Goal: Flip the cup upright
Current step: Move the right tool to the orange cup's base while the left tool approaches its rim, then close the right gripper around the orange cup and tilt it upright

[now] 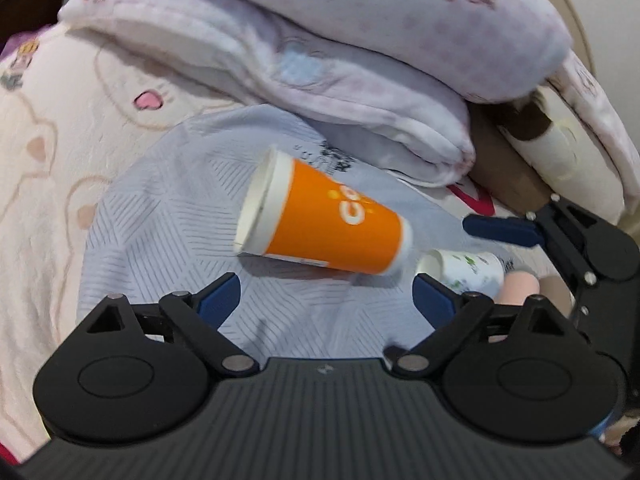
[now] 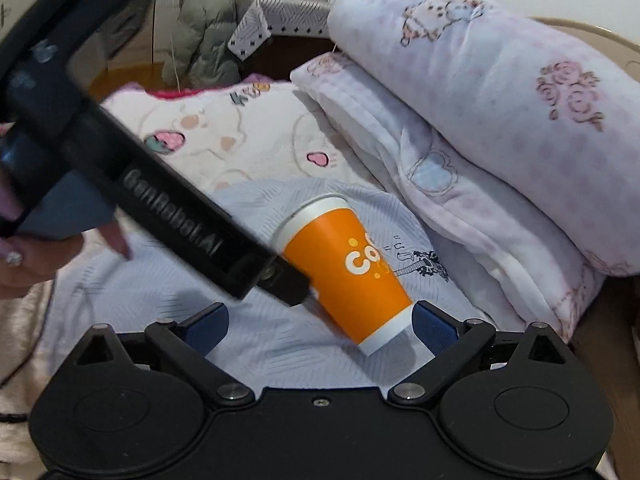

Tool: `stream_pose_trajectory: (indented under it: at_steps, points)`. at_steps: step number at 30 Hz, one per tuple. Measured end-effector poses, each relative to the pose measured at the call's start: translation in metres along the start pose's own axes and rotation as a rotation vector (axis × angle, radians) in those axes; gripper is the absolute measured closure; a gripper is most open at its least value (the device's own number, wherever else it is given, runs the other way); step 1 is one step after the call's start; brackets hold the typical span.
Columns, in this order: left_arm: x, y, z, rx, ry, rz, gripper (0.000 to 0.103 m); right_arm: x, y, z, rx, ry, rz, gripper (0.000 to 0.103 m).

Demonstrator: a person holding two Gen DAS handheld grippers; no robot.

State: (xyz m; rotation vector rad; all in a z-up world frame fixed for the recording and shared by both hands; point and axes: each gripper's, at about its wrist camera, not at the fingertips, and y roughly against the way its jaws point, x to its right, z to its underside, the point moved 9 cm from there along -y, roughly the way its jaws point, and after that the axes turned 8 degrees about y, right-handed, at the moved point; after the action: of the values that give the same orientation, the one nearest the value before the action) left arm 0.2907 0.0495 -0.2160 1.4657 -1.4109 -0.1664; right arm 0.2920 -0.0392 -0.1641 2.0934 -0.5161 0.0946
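Orange paper cup [image 1: 320, 220], lying sideways on the bed [image 1: 160, 220], could be rolled away by both grippers' spread, empty fingers [image 2: 434, 326].

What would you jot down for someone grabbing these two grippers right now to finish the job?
Left gripper: open, empty, just short of the cup.
Right gripper: open, empty, with the cup's base near its right finger.
Orange cup: lying on its side on the pale blue cloth, mouth facing away from the right gripper.
A small white cup lies behind it.
Done: nothing gripped yet.
Left: grasp the orange cup and stand it upright.
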Motion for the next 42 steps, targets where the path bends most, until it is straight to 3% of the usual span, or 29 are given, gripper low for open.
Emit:
stream_pose_trajectory:
  at_steps: [4,6,12,16,21,24,27,34,39,42]
  points:
    - [-0.005,-0.016,0.007,-0.072,0.088,0.063,0.010,0.009,-0.029,0.000,-0.056,0.109,0.035,0.004]
    - [-0.005,-0.022,0.008,-0.082,0.096,0.056,0.010,0.010,-0.039,0.004,-0.071,0.119,0.021,0.006]
    - [-0.005,-0.034,-0.002,-0.062,0.129,0.063,0.011,0.010,-0.069,0.016,-0.121,0.246,0.048,0.007]
    - [0.001,-0.043,-0.017,0.016,0.085,0.010,0.012,0.016,-0.073,0.014,-0.091,0.259,0.077,0.007]
    - [-0.006,-0.049,-0.018,0.012,0.113,0.002,0.014,0.019,-0.082,0.016,-0.103,0.278,0.044,0.007]
    - [-0.007,-0.049,-0.018,0.015,0.121,0.014,0.014,0.019,-0.091,0.016,-0.114,0.284,0.028,0.016]
    - [-0.007,-0.052,-0.017,0.005,0.119,0.014,0.014,0.020,-0.095,0.014,-0.119,0.269,0.035,0.024]
    - [-0.003,-0.054,-0.012,-0.028,0.137,0.034,0.014,0.023,-0.091,0.013,-0.099,0.226,0.052,0.026]
    - [-0.003,-0.052,-0.013,-0.058,0.183,0.080,0.014,0.023,-0.082,0.011,-0.090,0.110,0.038,0.028]
    - [-0.004,-0.047,-0.015,-0.049,0.168,0.067,0.014,0.017,-0.075,0.012,-0.103,0.031,0.021,0.028]
